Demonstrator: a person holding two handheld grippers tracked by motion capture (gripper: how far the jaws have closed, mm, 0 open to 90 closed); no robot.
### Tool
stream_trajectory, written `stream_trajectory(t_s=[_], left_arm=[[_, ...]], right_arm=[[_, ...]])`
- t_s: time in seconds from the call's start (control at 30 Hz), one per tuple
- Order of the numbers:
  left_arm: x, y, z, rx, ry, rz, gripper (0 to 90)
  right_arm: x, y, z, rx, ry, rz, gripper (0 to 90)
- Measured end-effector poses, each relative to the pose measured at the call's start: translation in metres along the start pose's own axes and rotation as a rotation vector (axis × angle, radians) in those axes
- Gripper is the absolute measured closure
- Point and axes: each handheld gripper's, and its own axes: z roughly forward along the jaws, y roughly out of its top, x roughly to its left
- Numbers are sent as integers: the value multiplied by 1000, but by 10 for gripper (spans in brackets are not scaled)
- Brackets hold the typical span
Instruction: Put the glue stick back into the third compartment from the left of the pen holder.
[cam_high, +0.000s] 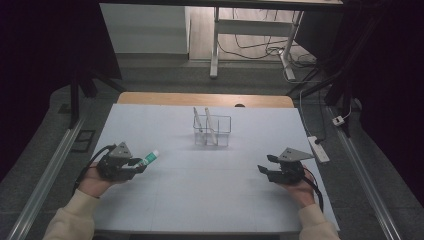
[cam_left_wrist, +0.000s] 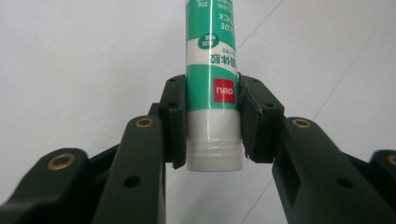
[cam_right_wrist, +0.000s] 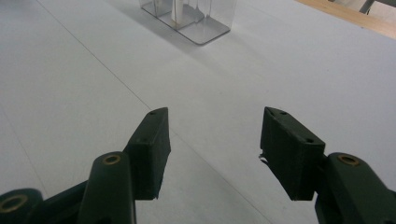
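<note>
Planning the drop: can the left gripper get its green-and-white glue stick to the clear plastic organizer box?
Probably yes: bare white table lies between the left gripper, glue stick and box.

glue stick (cam_left_wrist: 212, 84) top cut off by the frame edge, label print partly unreadable (blurred), organizer (cam_right_wrist: 189, 18) cropped above

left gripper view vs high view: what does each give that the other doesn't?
Left gripper view alone: the glue stick label print, red logo and white cap end, with the left tongs pads pressing both sides.

High view alone: the clear organizer holding white pieces, the right tongs open with nothing between them, both hands, and the wooden strip beyond the mat.

Both: the green-and-white glue stick clamped in the left tongs over the white table.
</note>
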Motion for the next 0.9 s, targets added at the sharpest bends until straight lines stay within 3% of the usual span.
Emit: stream_trajectory(t_s=[0.27,0.9], left_arm=[[-1,15,4,-46,16,15,646],[-24,65,26,-77,-60,122,646]], right_arm=[[1,2,1,-1,-4,-1,408],[7,6,2,-17,9,3,399]])
